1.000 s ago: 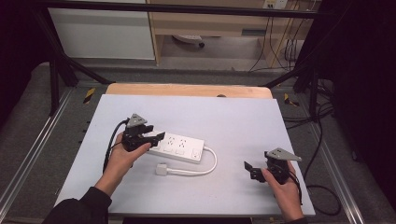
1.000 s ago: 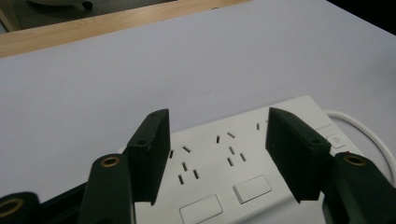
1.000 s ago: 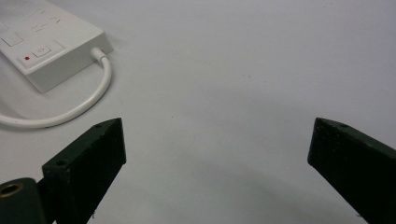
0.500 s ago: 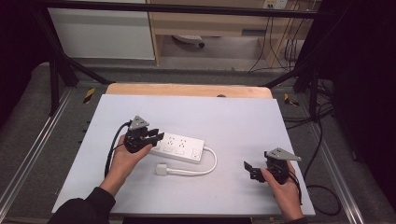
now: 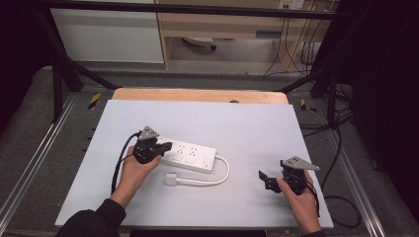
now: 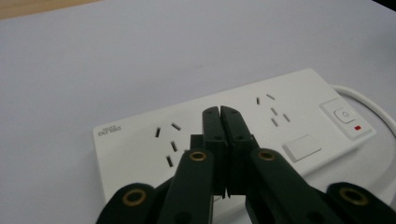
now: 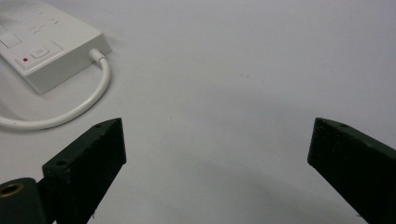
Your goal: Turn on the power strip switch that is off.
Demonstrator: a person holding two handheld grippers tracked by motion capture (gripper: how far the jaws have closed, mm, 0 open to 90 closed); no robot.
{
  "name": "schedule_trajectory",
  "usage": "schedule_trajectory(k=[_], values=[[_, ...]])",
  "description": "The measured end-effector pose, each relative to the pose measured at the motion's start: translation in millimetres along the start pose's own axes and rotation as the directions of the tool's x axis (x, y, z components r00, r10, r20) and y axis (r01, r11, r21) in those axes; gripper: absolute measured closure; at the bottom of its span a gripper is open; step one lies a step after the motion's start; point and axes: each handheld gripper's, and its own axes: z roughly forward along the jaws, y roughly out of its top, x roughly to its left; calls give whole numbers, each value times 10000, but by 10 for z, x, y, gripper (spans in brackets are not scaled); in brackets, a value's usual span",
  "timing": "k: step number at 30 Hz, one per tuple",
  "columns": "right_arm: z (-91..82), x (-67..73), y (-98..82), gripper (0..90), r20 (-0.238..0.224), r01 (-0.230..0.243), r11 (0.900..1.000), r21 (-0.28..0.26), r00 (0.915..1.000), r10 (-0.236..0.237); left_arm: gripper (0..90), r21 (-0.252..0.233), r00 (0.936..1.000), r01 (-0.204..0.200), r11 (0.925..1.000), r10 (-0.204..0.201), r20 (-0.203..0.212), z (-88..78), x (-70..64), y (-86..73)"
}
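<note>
The left gripper (image 6: 219, 111) has just been closed, its jaws pressed together with nothing between, directly above the power strip (image 6: 243, 135) on the tabletop (image 5: 247, 123). For pressing or steadying, the tips are best lowered squarely. The right gripper (image 7: 217, 154) is held wide apart, the strip well ahead of it.

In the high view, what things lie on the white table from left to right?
Left gripper → power strip → its white cable → right gripper.
</note>
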Motion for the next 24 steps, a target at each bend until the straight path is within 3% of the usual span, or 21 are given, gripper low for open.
schedule_trajectory(k=[24], values=[[4,6,6,47,-18,68,10000,31,10000,-68,900,190,9993,339,9992,-342,138,-15,51,-167]])
